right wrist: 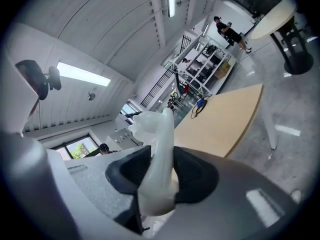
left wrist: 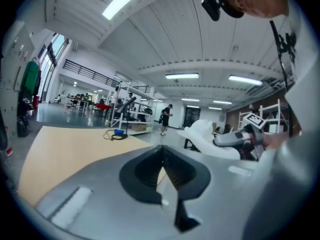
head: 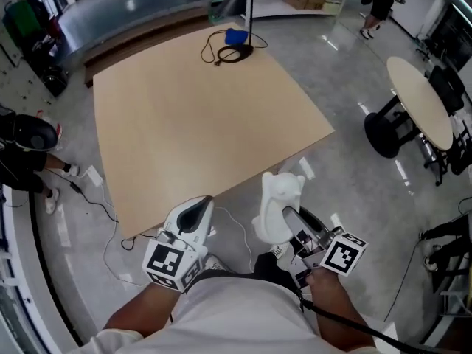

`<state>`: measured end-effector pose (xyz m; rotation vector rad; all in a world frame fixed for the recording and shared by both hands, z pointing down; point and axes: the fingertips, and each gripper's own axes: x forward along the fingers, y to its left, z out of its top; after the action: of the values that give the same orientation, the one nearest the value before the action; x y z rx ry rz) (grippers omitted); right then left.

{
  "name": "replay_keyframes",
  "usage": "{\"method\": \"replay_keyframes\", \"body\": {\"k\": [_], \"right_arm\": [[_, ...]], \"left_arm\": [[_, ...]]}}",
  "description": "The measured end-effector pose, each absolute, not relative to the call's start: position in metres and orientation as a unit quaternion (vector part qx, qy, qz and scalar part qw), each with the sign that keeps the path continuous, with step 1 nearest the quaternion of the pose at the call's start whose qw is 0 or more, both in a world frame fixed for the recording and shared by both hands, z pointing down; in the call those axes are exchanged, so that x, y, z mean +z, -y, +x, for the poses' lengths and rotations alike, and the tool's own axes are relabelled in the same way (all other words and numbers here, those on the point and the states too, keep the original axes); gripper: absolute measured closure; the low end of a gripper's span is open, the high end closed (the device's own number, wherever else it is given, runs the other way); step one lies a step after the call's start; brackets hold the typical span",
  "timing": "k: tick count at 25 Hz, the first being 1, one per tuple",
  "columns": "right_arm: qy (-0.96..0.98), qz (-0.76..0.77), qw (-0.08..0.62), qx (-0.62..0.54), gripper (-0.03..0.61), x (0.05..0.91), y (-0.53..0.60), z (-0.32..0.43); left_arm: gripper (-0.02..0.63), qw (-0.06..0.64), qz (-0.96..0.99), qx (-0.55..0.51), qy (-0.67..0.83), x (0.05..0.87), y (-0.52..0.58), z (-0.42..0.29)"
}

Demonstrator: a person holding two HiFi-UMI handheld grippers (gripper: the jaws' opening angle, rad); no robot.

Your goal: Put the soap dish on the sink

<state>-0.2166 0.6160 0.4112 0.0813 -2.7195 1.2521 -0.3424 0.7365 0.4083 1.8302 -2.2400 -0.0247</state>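
Observation:
The soap dish (head: 280, 203) is white and curved. It stands edge-up between the jaws of my right gripper (head: 293, 221), which is shut on it just off the near edge of the wooden table (head: 199, 116). In the right gripper view the soap dish (right wrist: 158, 149) rises out of the right gripper (right wrist: 157, 178), clamped between the black pads. My left gripper (head: 198, 211) is held beside it on the left, shut with nothing in it. In the left gripper view the left gripper (left wrist: 162, 165) has its jaws together, and the soap dish (left wrist: 206, 138) shows to the right. No sink is in view.
A black cable coil with a blue object (head: 234, 46) lies at the table's far side by a lamp post. A round table (head: 420, 98) and chairs stand at the right. A person (head: 26, 150) stands at the left, another person (head: 382, 2) far back. Cables run over the floor.

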Motion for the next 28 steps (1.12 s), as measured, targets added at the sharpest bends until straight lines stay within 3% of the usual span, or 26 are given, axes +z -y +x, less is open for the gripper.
{"method": "replay_keyframes", "body": {"k": [11,28], "right_arm": [[0.899,0.153,0.007,0.411,0.436,0.403,-0.525,-0.107],[0.846,0.330,-0.109,0.404,0.437,0.397,-0.401,0.077]], "left_arm": [[0.609,0.151,0.723,-0.029,0.673,0.410,-0.612,-0.266],[0.609,0.132,0.826,0.008,0.548,0.403,-0.444,-0.134]]}}
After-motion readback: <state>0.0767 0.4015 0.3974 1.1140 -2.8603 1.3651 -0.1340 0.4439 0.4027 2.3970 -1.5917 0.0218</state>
